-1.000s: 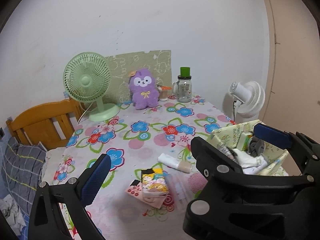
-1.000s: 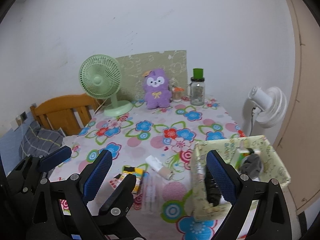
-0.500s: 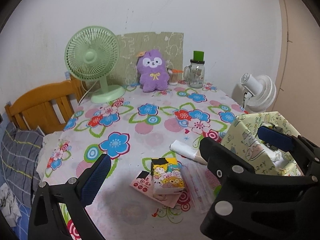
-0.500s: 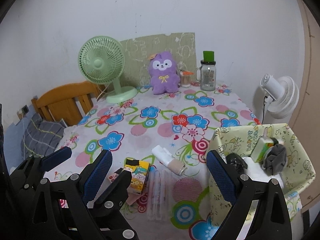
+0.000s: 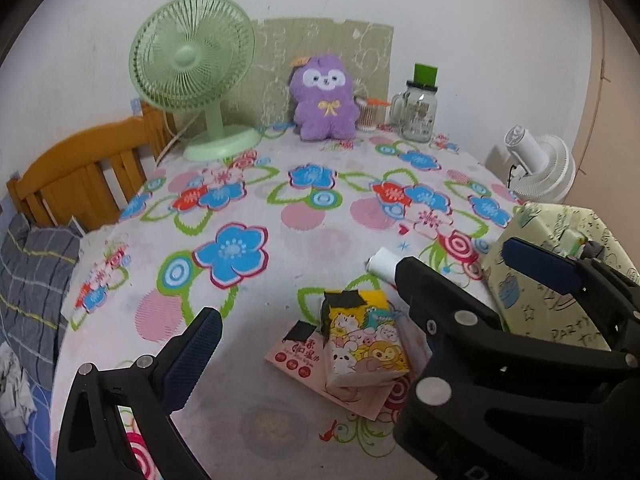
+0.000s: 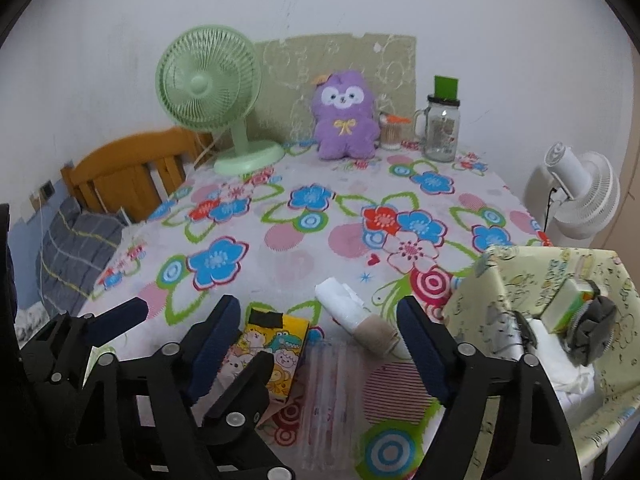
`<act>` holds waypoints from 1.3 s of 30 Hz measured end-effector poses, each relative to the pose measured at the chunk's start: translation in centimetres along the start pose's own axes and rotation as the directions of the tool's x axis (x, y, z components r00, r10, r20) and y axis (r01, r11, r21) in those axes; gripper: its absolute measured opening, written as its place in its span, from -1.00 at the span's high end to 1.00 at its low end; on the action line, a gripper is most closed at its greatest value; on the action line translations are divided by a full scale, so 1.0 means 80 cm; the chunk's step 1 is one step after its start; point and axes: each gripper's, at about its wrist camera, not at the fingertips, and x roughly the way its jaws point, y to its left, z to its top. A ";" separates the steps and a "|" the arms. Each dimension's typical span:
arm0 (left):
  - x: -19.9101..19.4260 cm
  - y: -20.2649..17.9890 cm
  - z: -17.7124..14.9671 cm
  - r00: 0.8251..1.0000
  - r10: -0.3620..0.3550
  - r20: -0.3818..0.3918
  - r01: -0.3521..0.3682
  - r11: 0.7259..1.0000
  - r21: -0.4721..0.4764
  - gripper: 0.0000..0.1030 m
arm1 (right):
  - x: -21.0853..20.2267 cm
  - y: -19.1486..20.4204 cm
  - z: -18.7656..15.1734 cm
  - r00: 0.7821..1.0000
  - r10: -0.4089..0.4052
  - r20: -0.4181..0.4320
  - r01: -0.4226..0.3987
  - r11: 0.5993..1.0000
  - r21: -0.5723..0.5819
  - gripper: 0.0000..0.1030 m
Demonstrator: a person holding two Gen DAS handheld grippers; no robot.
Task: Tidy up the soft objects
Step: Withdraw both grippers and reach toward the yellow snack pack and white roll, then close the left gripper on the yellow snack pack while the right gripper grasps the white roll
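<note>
Pushed in closer and lower over the table during the last second, in both views.

Left view: now shows the pack (image 5: 364, 344) far larger, shifted from lower centre to right of centre. Lifts the fan (image 5: 192, 56) and plush (image 5: 324, 100) toward the top of the frame. Meets the bin (image 5: 532, 312) side-on at the right edge, where its contents showed before. Catches only the white tip of the roll (image 5: 380, 260).

Right view: carries the plush (image 6: 344, 120) and fan (image 6: 208, 84) upward and rightward, enlarged. Pushes the bin (image 6: 480, 320) out to the right edge, and the roll (image 6: 352, 316) and pack (image 6: 276, 340) a little rightward too.
</note>
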 end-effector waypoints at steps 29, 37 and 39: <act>0.062 -0.012 -0.011 0.992 -0.084 -0.094 0.080 0.996 -0.039 0.07 | 0.081 -0.023 -0.017 0.987 -0.002 -0.158 0.008 0.999 0.036 -0.47; 0.058 -0.006 -0.005 0.996 -0.063 -0.065 0.060 0.997 -0.041 0.25 | 0.084 -0.020 -0.011 0.990 0.018 -0.138 -0.011 0.999 0.048 -0.47; 0.059 -0.001 0.000 0.997 -0.043 -0.057 0.041 0.998 -0.043 0.26 | 0.086 -0.021 -0.007 0.992 0.016 -0.128 -0.009 0.998 0.056 -0.47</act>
